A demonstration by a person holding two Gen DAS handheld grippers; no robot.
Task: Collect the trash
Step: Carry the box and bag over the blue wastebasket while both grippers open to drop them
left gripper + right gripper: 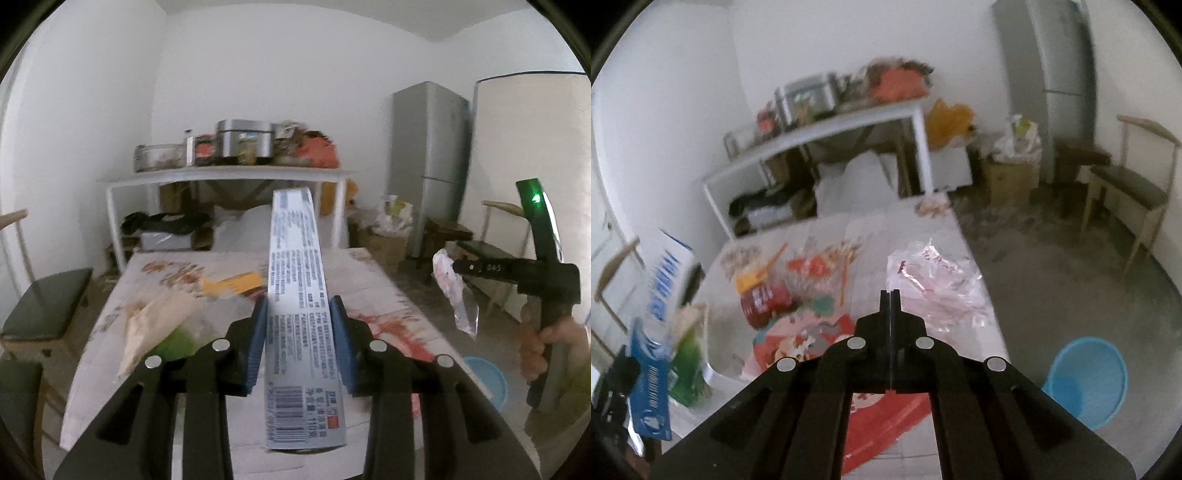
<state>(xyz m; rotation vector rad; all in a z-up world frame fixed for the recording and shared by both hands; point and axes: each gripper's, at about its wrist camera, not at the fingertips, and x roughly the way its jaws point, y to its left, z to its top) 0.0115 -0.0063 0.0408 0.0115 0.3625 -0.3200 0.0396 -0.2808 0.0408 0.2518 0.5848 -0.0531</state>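
Observation:
My left gripper (299,314) is shut on a long blue-and-white toothpaste box (297,295) and holds it above the table (373,284). The box also shows at the left of the right wrist view (666,284). My right gripper (890,295) is shut on a crumpled clear plastic wrapper (938,284) with pink print; in the left wrist view the wrapper (456,295) hangs from it beyond the table's right edge. A blue waste basket (1086,380) stands on the floor right of the table. On the table lie a tan paper bag (155,325), a red packet (764,301) and a yellow card (232,284).
The table (871,236) has a patterned cover. A white shelf rack (225,177) with tins and bags stands behind it. A grey fridge (428,155), a cardboard box with bags (1012,173) and chairs (1126,188) stand to the right. Another chair (48,306) is at the left.

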